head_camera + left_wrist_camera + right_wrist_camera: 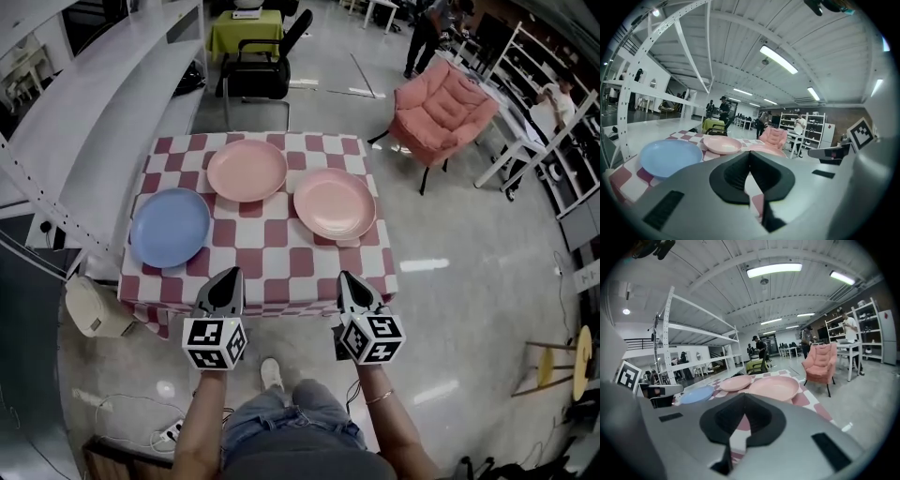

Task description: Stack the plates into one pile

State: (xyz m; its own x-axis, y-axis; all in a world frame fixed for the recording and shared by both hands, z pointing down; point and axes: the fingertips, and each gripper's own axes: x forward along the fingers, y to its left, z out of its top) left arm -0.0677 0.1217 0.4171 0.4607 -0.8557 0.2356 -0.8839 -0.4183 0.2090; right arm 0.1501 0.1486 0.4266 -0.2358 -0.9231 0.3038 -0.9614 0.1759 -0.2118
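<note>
Jaws on both grippers are closed tip to tip with nothing between them. The left gripper (228, 277) and right gripper (347, 279) hang over the near edge of the checkered surface (281, 262), tips pointing across it.

All three plates lie apart from each other on that surface and clear of both pairs of jaws. The blue plate (171, 227) sits at the surface's left side, ahead and to the left of the left gripper's tips. The far pink plate (247, 170) lies near the surface's back edge, about midway across. The right-hand pink plate (335, 203) lies on the surface's right half, almost straight ahead of the right gripper's tips.

From the left gripper view, the gripper's own body covers most of the right-hand pink plate, leaving only a strip of rim above the jaws. From the right gripper view, the blue plate is a thin sliver at the surface's left. The cloth hides whatever holds the surface up. A black chair (262, 66) stands beyond the surface's far edge, and a pink armchair (441, 108) beyond its right corner.
</note>
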